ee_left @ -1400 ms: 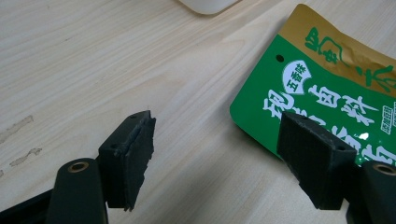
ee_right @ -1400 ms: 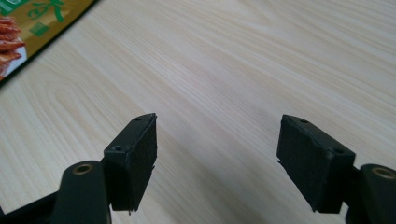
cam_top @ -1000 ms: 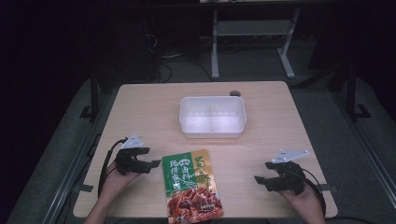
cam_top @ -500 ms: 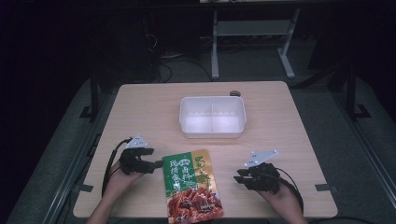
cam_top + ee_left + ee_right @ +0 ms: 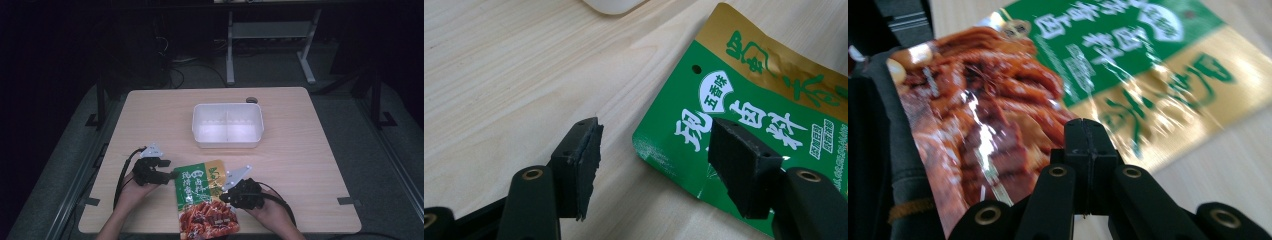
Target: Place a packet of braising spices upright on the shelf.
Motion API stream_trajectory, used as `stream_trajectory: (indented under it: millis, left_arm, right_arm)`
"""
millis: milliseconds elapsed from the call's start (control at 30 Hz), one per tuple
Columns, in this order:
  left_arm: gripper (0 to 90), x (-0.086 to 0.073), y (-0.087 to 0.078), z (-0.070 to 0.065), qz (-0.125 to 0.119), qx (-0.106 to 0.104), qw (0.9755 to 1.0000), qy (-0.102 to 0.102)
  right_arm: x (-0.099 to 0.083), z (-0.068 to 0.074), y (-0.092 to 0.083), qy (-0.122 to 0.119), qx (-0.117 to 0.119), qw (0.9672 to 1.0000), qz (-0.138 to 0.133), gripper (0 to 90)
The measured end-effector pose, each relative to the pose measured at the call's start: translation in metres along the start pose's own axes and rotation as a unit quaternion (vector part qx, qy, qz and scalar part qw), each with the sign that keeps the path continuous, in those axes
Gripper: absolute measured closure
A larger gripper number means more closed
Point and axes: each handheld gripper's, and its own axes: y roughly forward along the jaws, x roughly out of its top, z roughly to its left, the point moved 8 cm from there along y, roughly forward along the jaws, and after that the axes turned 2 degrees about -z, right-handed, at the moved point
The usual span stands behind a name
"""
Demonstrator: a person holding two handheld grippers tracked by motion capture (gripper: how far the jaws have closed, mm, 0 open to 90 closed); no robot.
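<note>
- My left claw sits low on the table, at the left edge of the food pouch; jaws spread wide, nothing between them.
- Left gripper view: one pad over bare wood, the other pad over the green part of the pouch. Cannot tell if that pad touches the foil.
- Pouch lies flat near my edge of the table, between my two hands; gold band toward the far side, green panel with white characters in the middle, meat picture nearest me.
- White two-compartment container stands beyond the pouch, well apart from it.
- My right claw is at the pouch's right edge, jaws pressed together; right gripper view shows the tips over the pouch, whether pinching the foil I cannot tell.
</note>
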Motion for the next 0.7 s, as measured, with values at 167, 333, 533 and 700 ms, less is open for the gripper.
stream_trajectory:
  millis: [167, 333, 533, 700]
  left_arm:
    - [37.8, -0.001, 0.002, 0.001, 0.004, -0.003, 1.0, -0.004]
    - [39.1, -0.003, 0.005, 0.0, 0.018, 0.0, 0.9998, -0.001]
    - [39.9, -0.005, 0.008, -0.003, 0.029, -0.005, 0.9996, -0.001]
    - [40.7, -0.005, 0.012, -0.007, 0.036, -0.015, 0.9992, -0.003]
  right_arm:
    - [0.001, 0.007, 0.011, -0.011, 0.01, 0.9998, 0.015, 89.9]
    - [-0.003, 0.01, 0.017, -0.013, 0.018, 0.9995, 0.024, 89.6]
    - [-0.007, 0.014, 0.023, -0.023, 0.019, 0.999, 0.032, 89.3]
    - [-0.008, 0.015, 0.025, -0.028, 0.013, 0.9989, 0.035, 89.1]
